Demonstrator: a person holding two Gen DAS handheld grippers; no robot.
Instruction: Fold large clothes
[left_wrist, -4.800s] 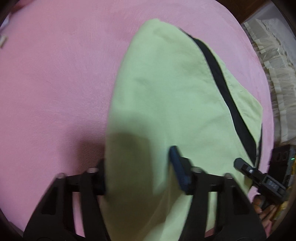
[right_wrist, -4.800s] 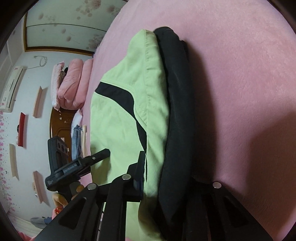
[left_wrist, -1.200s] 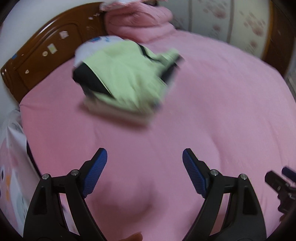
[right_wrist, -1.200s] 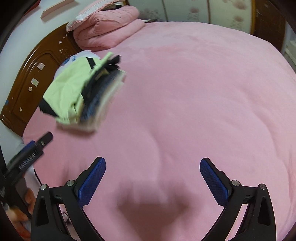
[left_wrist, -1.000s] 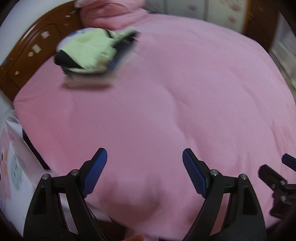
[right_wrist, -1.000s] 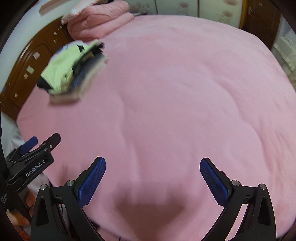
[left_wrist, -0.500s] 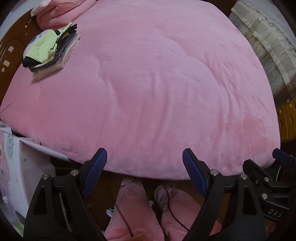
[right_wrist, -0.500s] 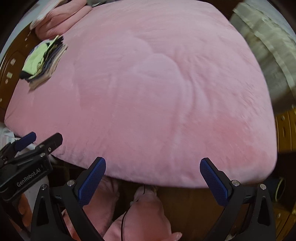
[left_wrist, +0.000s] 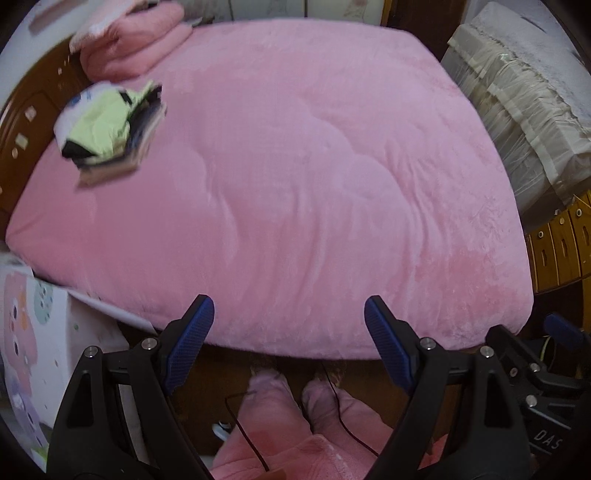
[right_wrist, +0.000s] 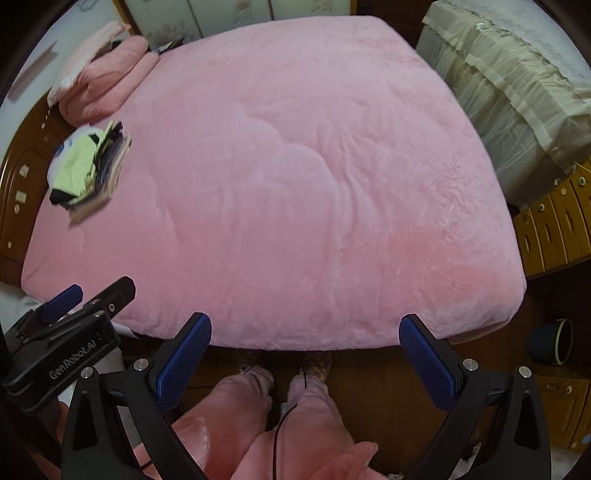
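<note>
While the stack of folded clothes (left_wrist: 110, 134) rests at the far left of the pink bed (left_wrist: 295, 177), near the wooden headboard (left_wrist: 33, 107), the left gripper (left_wrist: 288, 332) hangs over the near edge, jaws spread and empty. Beside it, the right gripper (right_wrist: 304, 349) likewise holds its jaws wide apart, gripping nothing.

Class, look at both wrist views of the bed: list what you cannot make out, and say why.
- Folded clothes pile: blurred in both views, so the garments under the green one cannot be counted.
- Wooden headboard: cut off by the left edge.
- Person's feet: partly hidden under the pink bed.
</note>
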